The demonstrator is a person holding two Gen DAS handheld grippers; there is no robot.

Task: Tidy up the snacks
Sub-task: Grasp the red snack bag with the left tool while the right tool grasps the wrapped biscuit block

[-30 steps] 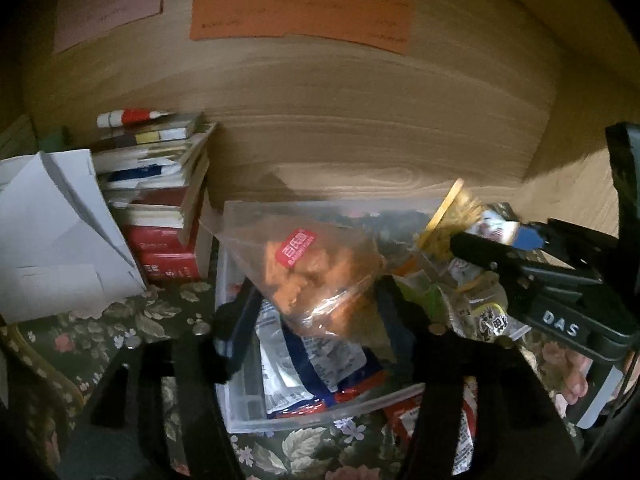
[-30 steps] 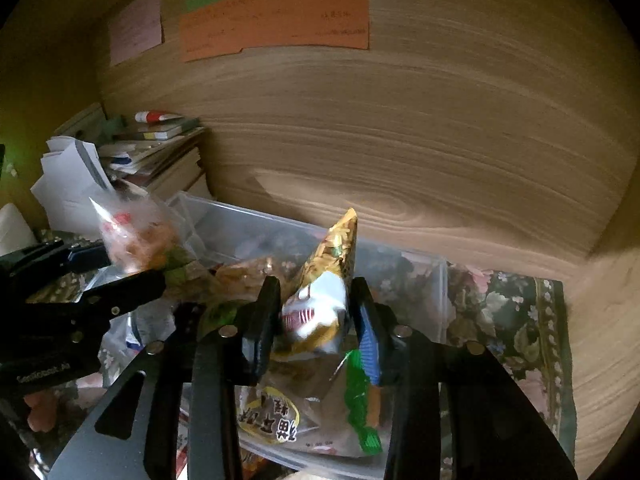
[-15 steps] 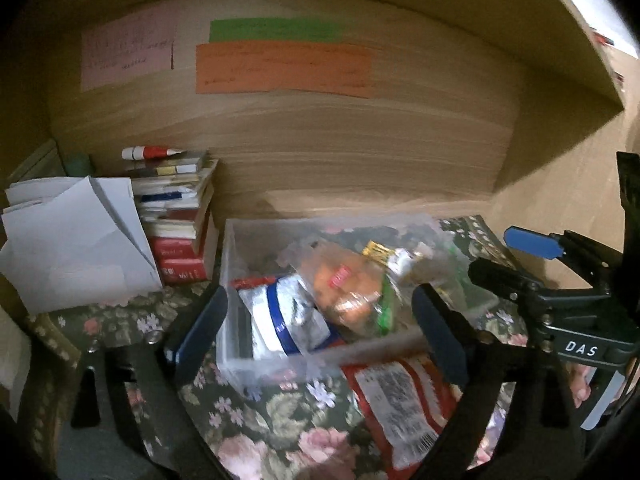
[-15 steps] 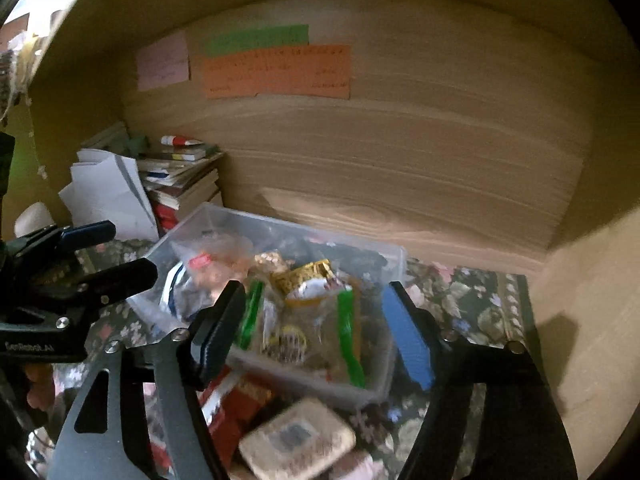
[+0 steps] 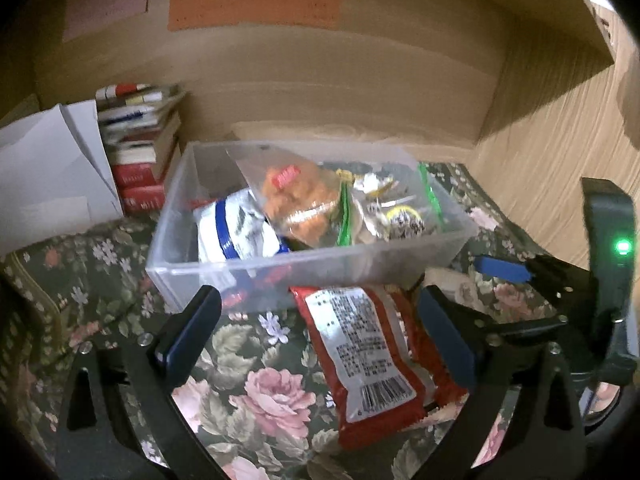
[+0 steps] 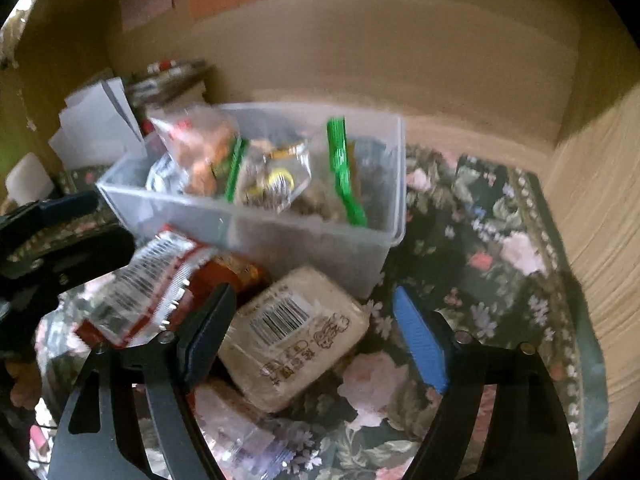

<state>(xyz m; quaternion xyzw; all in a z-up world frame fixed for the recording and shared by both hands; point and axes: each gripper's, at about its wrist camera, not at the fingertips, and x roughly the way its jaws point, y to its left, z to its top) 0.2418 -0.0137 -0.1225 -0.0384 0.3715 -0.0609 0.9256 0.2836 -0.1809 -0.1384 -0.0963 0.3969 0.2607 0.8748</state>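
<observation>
Left wrist view: my left gripper [image 5: 316,328] stands wide open, holding nothing. One clear plastic storage bin [image 5: 304,268] sits on the floral cloth [image 5: 256,392]; inside I count one clear bag of orange snacks with a red label [image 5: 300,200], one white-and-blue packet [image 5: 236,228] and one green-zipped clear bag [image 5: 388,208]. One red packet with a white barcode panel [image 5: 368,364] lies just before the bin; its print is unreadable.

Right wrist view: my right gripper [image 6: 312,332] is likewise open and empty. One beige wrapped block with a barcode [image 6: 292,336] lies between its fingers, touching the bin's front wall. Writing illegible.
</observation>
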